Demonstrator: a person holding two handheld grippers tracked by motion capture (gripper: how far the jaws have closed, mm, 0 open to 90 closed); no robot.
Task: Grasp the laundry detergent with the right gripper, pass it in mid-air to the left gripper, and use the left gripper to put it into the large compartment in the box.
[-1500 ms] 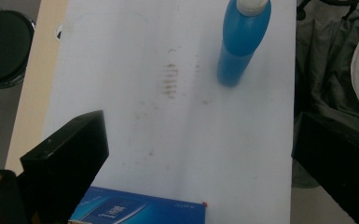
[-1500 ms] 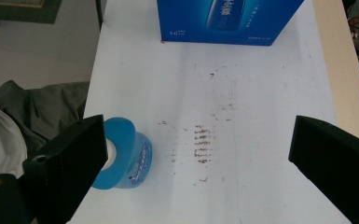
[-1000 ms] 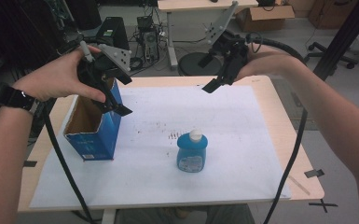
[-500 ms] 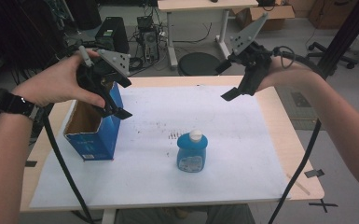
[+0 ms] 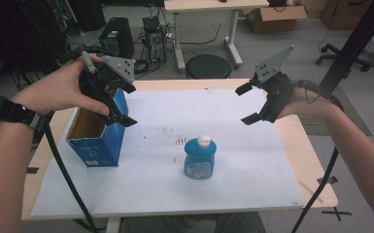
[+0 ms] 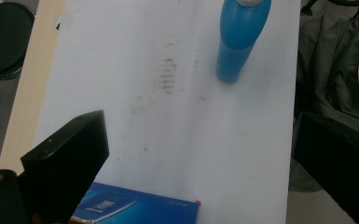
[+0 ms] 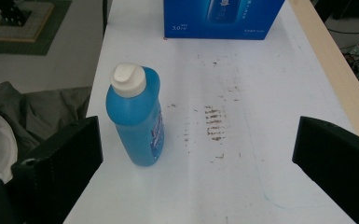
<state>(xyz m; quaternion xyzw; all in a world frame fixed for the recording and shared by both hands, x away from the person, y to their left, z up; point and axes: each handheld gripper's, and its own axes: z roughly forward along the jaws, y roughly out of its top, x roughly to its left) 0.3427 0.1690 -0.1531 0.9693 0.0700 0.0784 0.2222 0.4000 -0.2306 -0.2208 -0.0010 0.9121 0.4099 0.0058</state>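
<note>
STATUS: not started | bottle (image 5: 199,158) upright on surface (image 5: 252,179), frame centre, ungrasped | box (image 5: 97,136) open, left of frame | left gripper (image 5: 119,104) fingers released above box | right gripper (image 5: 245,103) fingers released, upper right | REMAINING: likely boxing the bottle

Grey floor (image 5: 291,53) all round, dull and evenly lit. The table (image 5: 315,174) has a pale wooden top with a white sheet (image 5: 243,165) over most of it, smudged dark near the middle. Beyond its far edge sits a round black stool (image 5: 208,66), and behind that a light desk (image 5: 209,6) on white legs. Left of the desk, a black computer tower (image 5: 112,38) and tangled cables (image 5: 153,31) on the floor. A cardboard box (image 5: 277,17) rests farther back, an office chair (image 5: 342,53) at right. A black pole (image 5: 354,48) slants down the right side.
</note>
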